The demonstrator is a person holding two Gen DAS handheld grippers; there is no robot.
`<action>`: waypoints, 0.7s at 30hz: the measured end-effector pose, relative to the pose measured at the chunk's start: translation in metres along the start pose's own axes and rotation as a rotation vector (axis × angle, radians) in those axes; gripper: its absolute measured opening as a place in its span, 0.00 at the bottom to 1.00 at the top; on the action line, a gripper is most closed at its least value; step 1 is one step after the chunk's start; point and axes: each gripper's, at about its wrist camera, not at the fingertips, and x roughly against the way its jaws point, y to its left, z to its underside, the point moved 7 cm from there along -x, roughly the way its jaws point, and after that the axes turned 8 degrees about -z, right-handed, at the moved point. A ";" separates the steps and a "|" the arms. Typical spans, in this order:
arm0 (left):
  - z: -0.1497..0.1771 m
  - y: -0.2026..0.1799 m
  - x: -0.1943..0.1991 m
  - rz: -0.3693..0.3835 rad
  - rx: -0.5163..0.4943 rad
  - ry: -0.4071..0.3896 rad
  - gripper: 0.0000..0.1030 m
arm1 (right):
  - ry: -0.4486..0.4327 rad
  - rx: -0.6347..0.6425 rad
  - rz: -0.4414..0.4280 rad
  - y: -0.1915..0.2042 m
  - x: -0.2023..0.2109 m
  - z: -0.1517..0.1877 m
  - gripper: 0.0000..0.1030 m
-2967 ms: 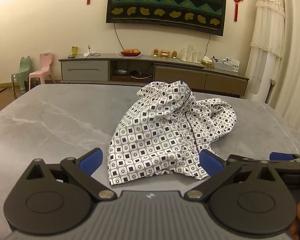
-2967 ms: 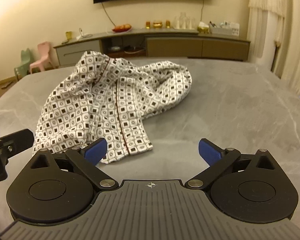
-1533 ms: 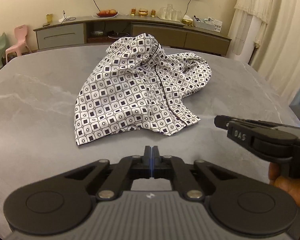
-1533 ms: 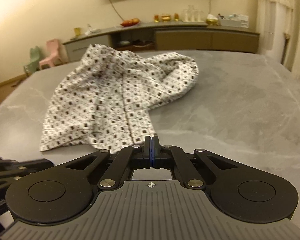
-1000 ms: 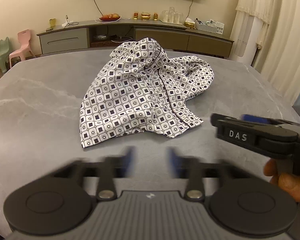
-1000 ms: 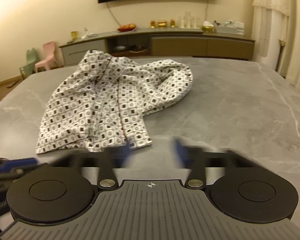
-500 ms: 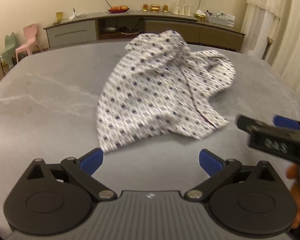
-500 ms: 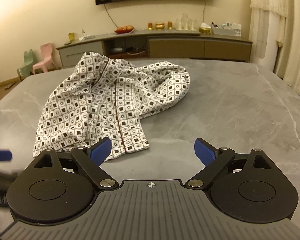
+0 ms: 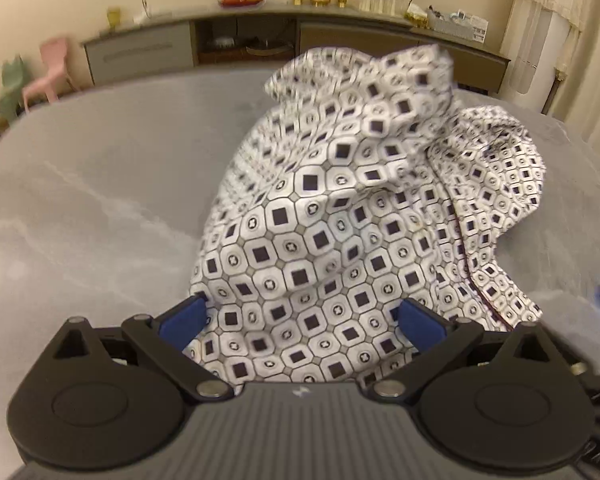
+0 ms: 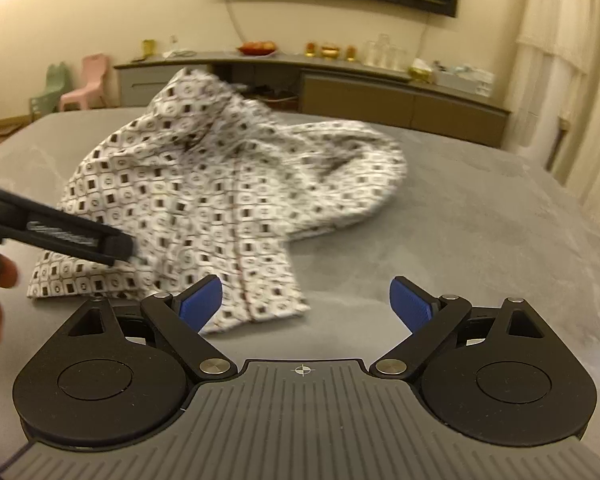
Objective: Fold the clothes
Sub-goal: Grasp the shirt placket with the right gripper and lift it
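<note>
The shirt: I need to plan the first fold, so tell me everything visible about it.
The shirt is thin white cloth printed with dark squares in octagons, with a dark-piped front edge. It lies unfolded in a crumpled heap on the grey table, bunched high at the far side. The open left gripper straddles its near hem.

Your shirt (image 9: pixel 340 220) lies bunched on the desk (image 9: pixel 92 184). Your left tongs (image 9: pixel 302 320) are over its near edge; your right tongs (image 10: pixel 306 304) sit to its right.

I see shirt (image 9: pixel 340 216): white w/ dark squares & small rings, dark piping. Table (image 9: pixel 84 184) grey, pale marbled veins. Both grippers, left gripper (image 9: pixel 302 316) & right gripper (image 10: pixel 306 298): black bodies, blue pads. Chair (image 10: pixel 86 86) pink.
</note>
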 end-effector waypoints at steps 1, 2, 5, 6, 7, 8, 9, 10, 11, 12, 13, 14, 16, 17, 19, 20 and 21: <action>-0.001 0.001 -0.006 0.011 0.007 0.009 1.00 | 0.016 0.004 -0.031 0.004 -0.010 0.001 0.62; -0.002 0.002 -0.011 0.022 0.015 0.019 1.00 | 0.032 0.009 -0.061 0.008 -0.020 0.002 0.35; -0.008 0.013 -0.015 0.047 0.041 0.008 0.77 | 0.053 0.039 -0.125 0.017 -0.040 0.001 0.03; -0.013 0.022 -0.009 0.051 0.053 -0.016 0.61 | 0.061 0.038 -0.132 0.017 -0.041 -0.002 0.00; -0.017 0.030 -0.002 0.055 0.064 -0.041 0.39 | 0.061 0.025 -0.131 0.014 -0.039 -0.006 0.00; -0.022 0.039 0.004 0.059 0.076 -0.066 0.27 | 0.034 0.008 -0.106 0.006 -0.030 -0.012 0.00; -0.026 0.048 0.010 0.063 0.087 -0.090 0.10 | -0.012 0.003 -0.062 -0.002 -0.018 -0.021 0.00; -0.030 0.057 0.016 0.067 0.099 -0.115 0.09 | -0.063 0.010 -0.009 -0.011 -0.003 -0.030 0.00; -0.035 0.066 0.022 0.070 0.111 -0.139 0.10 | -0.121 0.032 0.055 -0.018 0.014 -0.038 0.00; -0.039 0.075 0.029 0.074 0.122 -0.164 0.10 | -0.180 0.053 0.119 -0.025 0.031 -0.047 0.00; -0.042 0.083 0.034 0.080 0.134 -0.183 0.15 | -0.221 0.062 0.176 -0.033 0.045 -0.052 0.00; -0.038 0.085 0.028 0.096 0.146 -0.160 0.17 | -0.225 0.048 0.212 -0.042 0.050 -0.050 0.00; -0.030 0.089 0.018 0.126 0.167 -0.119 0.25 | -0.139 -0.036 0.201 -0.060 0.038 -0.034 0.00; -0.030 0.085 0.018 0.132 0.161 -0.119 0.28 | -0.087 -0.099 0.168 -0.067 0.028 -0.024 0.00; -0.030 0.077 0.018 0.143 0.149 -0.119 0.57 | -0.002 -0.264 0.066 -0.079 0.006 -0.009 0.08; -0.029 0.073 0.018 0.149 0.143 -0.120 0.63 | 0.001 -0.336 0.043 -0.084 0.000 -0.006 0.20; -0.029 0.069 0.018 0.155 0.137 -0.120 0.66 | -0.028 -0.367 0.048 -0.087 -0.001 -0.008 0.39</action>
